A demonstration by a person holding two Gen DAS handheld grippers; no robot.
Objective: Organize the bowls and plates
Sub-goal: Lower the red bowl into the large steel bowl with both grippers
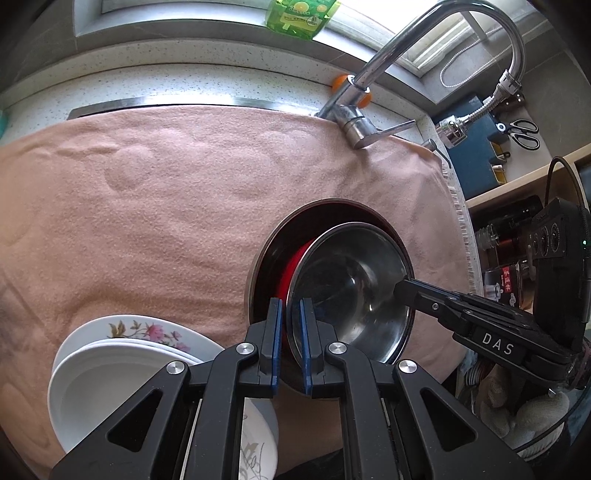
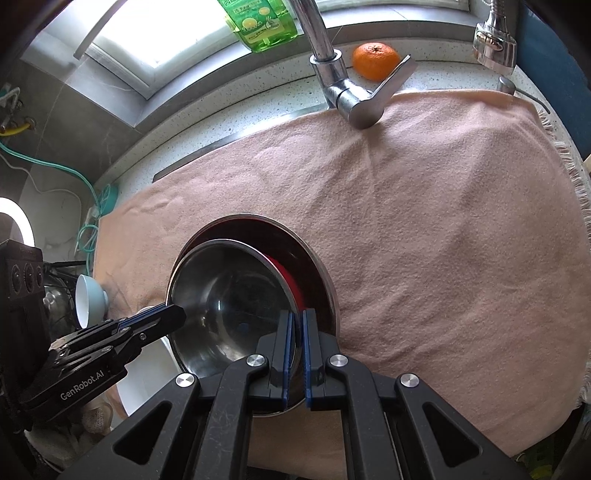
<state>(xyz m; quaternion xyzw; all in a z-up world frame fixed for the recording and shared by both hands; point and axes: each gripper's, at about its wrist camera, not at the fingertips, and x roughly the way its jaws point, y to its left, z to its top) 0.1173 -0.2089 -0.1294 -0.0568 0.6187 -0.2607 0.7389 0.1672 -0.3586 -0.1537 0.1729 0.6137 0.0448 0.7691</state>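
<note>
A small steel bowl (image 1: 354,291) (image 2: 236,306) is held by its rim from two sides. My left gripper (image 1: 290,343) (image 2: 177,314) is shut on the rim nearest it in the left wrist view. On the opposite rim my right gripper (image 2: 297,354) (image 1: 400,286) is shut too. Under the held bowl sits a larger steel bowl (image 1: 295,225) (image 2: 317,266) with a red bowl (image 1: 291,266) (image 2: 290,280) inside it. Whether the held bowl touches the red one I cannot tell. White plates (image 1: 110,369), the lowest one flowered, are stacked at the lower left.
A pink towel (image 1: 166,206) (image 2: 424,221) covers the counter. The faucet (image 1: 354,125) (image 2: 347,99) stands at the back, with an orange (image 2: 375,61) and a green detergent bottle (image 2: 262,26) behind it. A small white bowl (image 2: 88,299) lies at the left, and the towel's fringed edge (image 2: 576,184) is at the right.
</note>
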